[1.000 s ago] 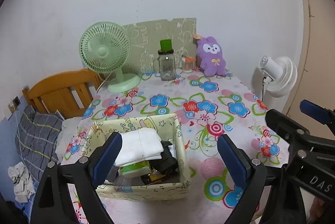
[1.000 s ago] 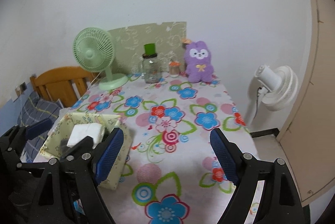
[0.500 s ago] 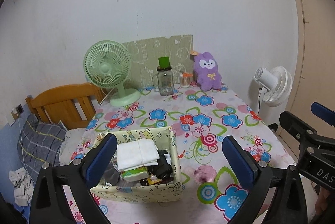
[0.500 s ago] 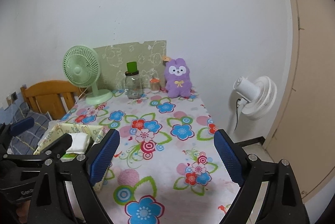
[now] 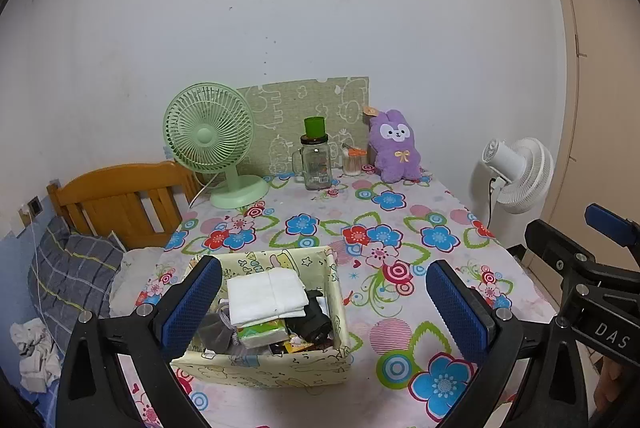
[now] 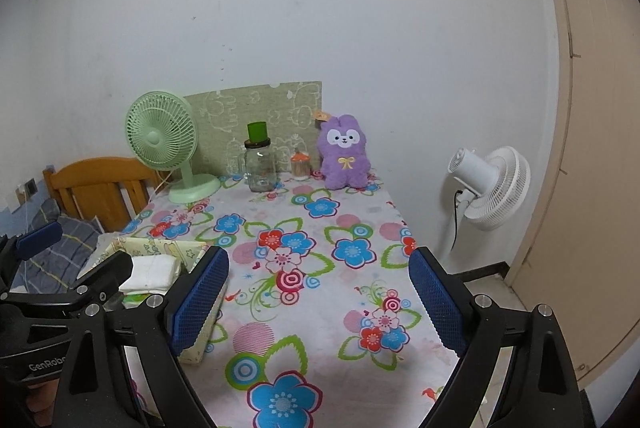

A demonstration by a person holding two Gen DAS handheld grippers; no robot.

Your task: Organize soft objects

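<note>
Here both tools stand wide apart and hold nothing: the left tool (image 5: 320, 302) hangs above the near left of the table (image 6: 320, 292), its blue ribbed pads either side of a yellow printed fabric box (image 5: 276, 364); the right tool (image 6: 318, 302) hovers over bare flowered cloth. In the box lie a folded white cloth (image 5: 266, 296) and dark soft pieces. A fuzzy purple plush rabbit (image 5: 394, 146) sits upright at the far edge, beside a glass jar (image 5: 316, 164) and a green fan (image 5: 212, 140). Both tools tilt gently downward.
</note>
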